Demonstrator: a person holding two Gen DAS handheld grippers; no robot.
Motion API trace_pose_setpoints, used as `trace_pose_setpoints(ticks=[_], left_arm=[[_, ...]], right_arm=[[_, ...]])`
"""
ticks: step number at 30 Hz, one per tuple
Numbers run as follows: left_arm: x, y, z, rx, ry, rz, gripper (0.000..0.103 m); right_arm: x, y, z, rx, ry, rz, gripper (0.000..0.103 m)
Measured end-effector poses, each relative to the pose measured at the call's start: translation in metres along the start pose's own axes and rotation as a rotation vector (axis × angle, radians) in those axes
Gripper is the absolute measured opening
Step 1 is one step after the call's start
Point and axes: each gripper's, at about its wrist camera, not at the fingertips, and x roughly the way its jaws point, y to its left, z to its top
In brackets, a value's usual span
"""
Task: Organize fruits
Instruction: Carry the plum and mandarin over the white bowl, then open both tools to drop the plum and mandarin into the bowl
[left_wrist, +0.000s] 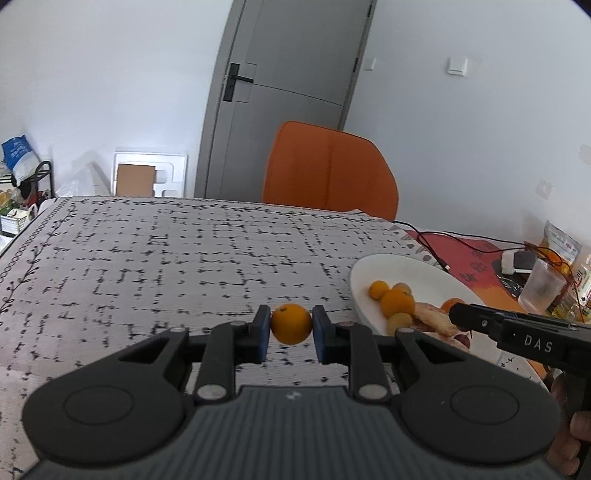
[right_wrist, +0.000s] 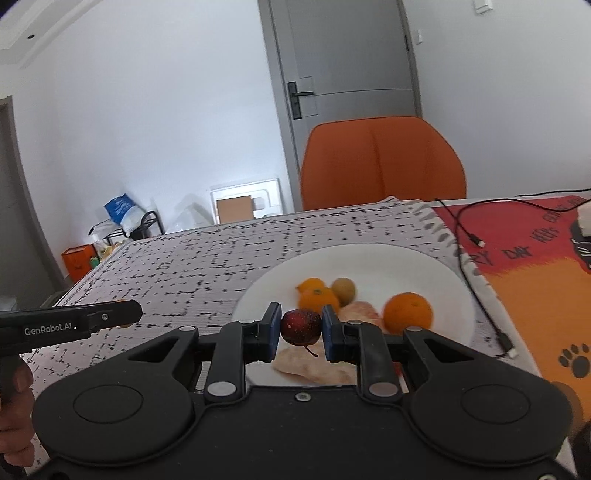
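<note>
Left gripper (left_wrist: 291, 326) pinches a small orange (left_wrist: 291, 323) above the tablecloth; right gripper (right_wrist: 300, 328) pinches a dark red fruit (right_wrist: 300, 326) over the white plate (right_wrist: 448, 280). Round, smooth fruit may slip if grip loosens.

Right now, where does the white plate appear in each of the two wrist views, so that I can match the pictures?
Left wrist view: the white plate lies at the right, on the patterned tablecloth, partly behind the right gripper.
Right wrist view: the white plate lies at the centre, beyond the right gripper, which holds a dark red fruit.
Shared landmark: the orange chair behind the table.
</note>
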Motion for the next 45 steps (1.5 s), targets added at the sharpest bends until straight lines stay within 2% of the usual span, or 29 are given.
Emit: trace_pose_setpoints(ticks=[12, 17, 32, 40, 45], left_arm=[[0.019, -0.028, 0.003, 0.049, 0.018, -0.019, 0.023], [0.029, -0.040, 0.005, 0.071, 0.030, -0.025, 0.023], [0.052, -0.069, 0.010, 0.143, 0.050, -0.055, 0.023], [0.045, -0.068, 0.007, 0.153, 0.068, -0.054, 0.033], [0.034, -0.059, 0.007, 0.145, 0.062, -0.025, 0.057]], right_arm=[[-0.004, -0.041, -0.005, 0.063, -0.012, -0.053, 0.022], [-0.004, -0.056, -0.009, 0.093, -0.020, -0.081, 0.029], [-0.020, -0.063, -0.016, 0.109, -0.035, -0.048, 0.030], [-0.022, -0.061, -0.018, 0.114, -0.037, -0.035, 0.034], [-0.022, -0.054, -0.019, 0.117, -0.033, -0.023, 0.038]])
